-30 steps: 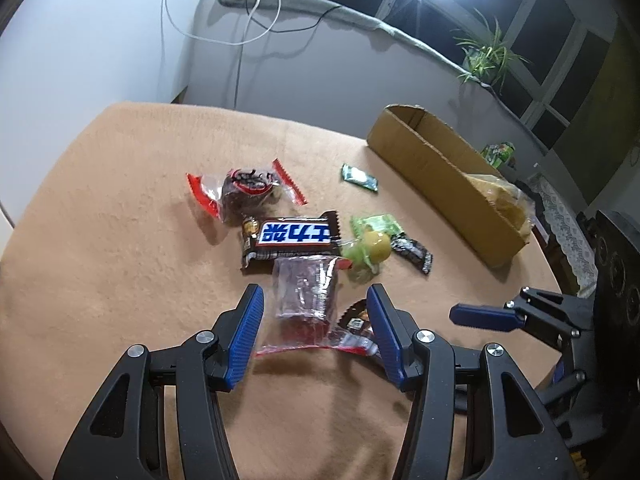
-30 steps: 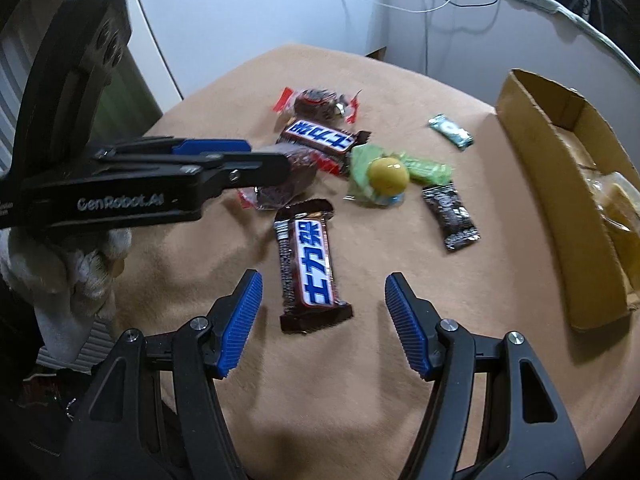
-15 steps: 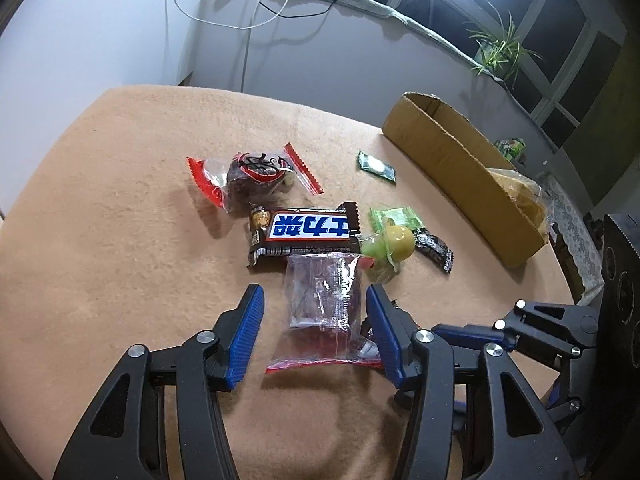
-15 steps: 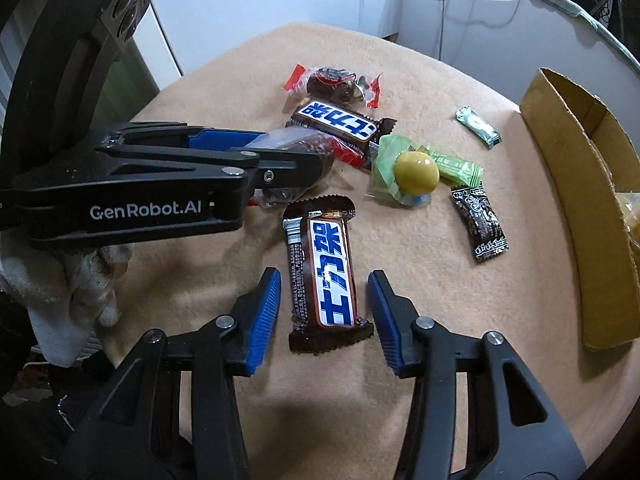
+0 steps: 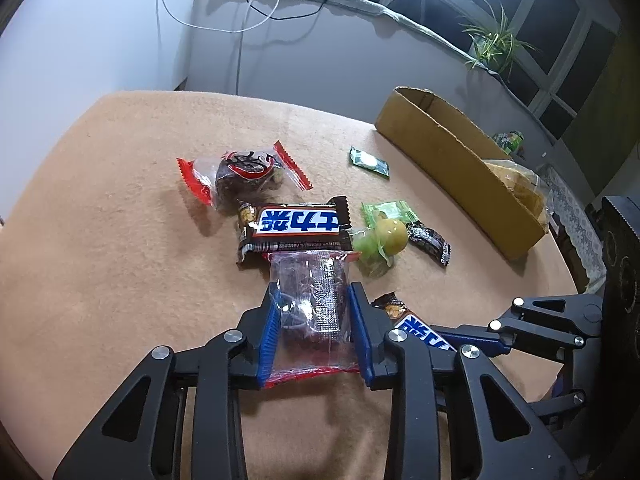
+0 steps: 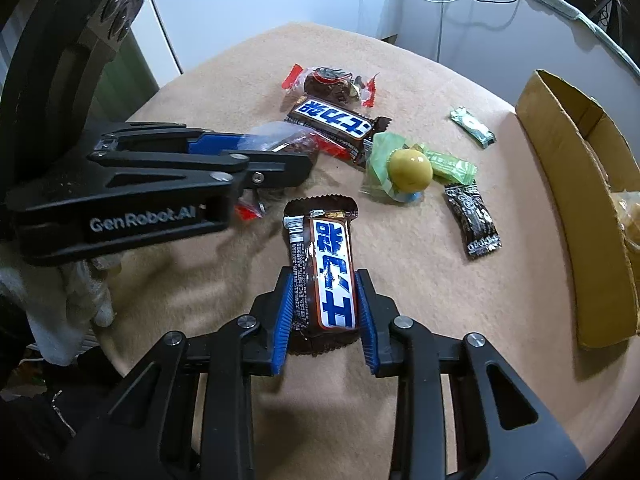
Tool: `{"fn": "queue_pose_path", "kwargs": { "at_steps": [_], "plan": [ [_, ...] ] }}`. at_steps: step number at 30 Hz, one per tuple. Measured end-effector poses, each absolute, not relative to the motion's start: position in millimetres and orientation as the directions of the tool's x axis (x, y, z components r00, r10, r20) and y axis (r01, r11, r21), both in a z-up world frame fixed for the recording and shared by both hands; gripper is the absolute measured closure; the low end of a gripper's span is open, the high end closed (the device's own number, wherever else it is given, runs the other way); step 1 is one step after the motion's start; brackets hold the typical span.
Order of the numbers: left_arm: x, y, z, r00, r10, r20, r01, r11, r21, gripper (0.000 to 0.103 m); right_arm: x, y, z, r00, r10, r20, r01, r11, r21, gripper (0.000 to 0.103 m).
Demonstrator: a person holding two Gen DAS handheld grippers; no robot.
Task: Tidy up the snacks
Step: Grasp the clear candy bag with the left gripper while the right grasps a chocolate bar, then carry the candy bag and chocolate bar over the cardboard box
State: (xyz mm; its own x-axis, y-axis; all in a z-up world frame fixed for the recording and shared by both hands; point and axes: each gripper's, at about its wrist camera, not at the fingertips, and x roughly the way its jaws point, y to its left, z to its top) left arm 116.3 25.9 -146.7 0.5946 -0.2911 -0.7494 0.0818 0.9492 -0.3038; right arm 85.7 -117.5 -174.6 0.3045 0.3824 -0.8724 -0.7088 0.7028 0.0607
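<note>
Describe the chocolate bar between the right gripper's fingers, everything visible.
The chocolate bar is a dark brown glossy wrapper with crimped ends and a white panel of blue characters edged in red. It lies flat on the tan tablecloth, lengthwise along the right gripper, whose blue pads have just been closing and now press its long sides near the near end. It looks sealed and undamaged, touching no other snack.

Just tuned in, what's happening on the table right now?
A person is sorting snacks with two handheld grippers. The left gripper has just closed on a clear packet of dark snack; the right gripper has just closed on a Snickers bar. Both snacks lie on the tan tablecloth. The cardboard box waits alongside.
</note>
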Motion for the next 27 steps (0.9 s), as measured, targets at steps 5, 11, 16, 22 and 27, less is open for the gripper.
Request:
{"fn": "queue_pose_path", "kwargs": {
  "at_steps": [5, 11, 16, 22, 27],
  "plan": [
    [109, 30, -140, 0.608, -0.294, -0.737, 0.075, 0.946, -0.315, 0.072, 84, -130, -167, 0.33, 0.389, -0.86, -0.69, 0.721, 0.062, 0.072],
    [106, 27, -126, 0.63, -0.31, -0.712, 0.094, 0.94, -0.327, 0.072, 83, -151, -148, 0.375, 0.404, -0.834, -0.663, 0.746, 0.063, 0.072],
    [106, 20, -111, 0.65, -0.33, -0.685, 0.12, 0.934, -0.336, 0.072, 88, -178, -124, 0.434, 0.411, -0.802, -0.628, 0.776, 0.058, 0.072],
    [115, 10, -93, 0.674, -0.346, -0.652, 0.147, 0.929, -0.341, 0.072, 102, -211, -96, 0.502, 0.402, -0.766, -0.574, 0.817, 0.054, 0.072],
    [127, 0, -80, 0.688, -0.359, -0.63, 0.17, 0.925, -0.341, 0.072, 117, -237, -79, 0.547, 0.383, -0.744, -0.532, 0.846, 0.045, 0.073]
  ]
}}
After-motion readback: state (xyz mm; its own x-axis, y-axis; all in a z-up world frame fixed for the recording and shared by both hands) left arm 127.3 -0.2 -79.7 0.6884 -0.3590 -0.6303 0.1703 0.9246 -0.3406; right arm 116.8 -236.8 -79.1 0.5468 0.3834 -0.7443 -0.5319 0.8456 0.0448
